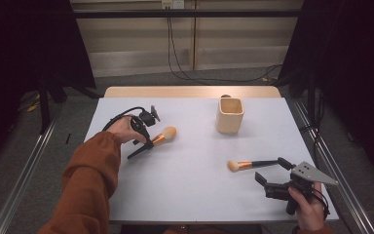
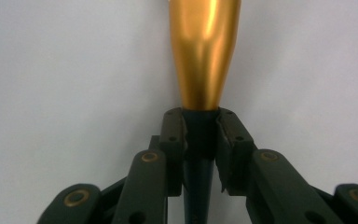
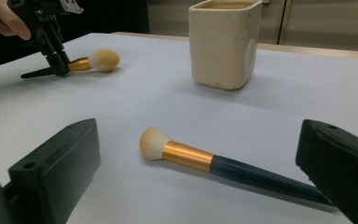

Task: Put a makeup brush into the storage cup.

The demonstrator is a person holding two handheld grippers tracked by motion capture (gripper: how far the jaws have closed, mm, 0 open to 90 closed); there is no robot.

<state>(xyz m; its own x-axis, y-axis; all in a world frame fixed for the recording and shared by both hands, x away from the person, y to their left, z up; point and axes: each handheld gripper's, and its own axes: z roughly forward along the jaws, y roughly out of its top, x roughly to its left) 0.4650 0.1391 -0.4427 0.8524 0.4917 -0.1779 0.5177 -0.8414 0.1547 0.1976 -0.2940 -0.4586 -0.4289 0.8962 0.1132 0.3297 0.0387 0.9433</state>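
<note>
While the person's left gripper (image 1: 147, 141) presses down at the table's (image 1: 185, 190) left side, its jaws clamp the dark handle of a makeup brush (image 1: 161, 136) just behind the gold ferrule, the tan head pointing toward the cream cup (image 1: 230, 115). Over at the near right, the right gripper (image 1: 271, 170) rests low with its jaws spread wide, 1 on each side of a 2nd brush (image 1: 251, 164) lying flat, not touching it.
</note>
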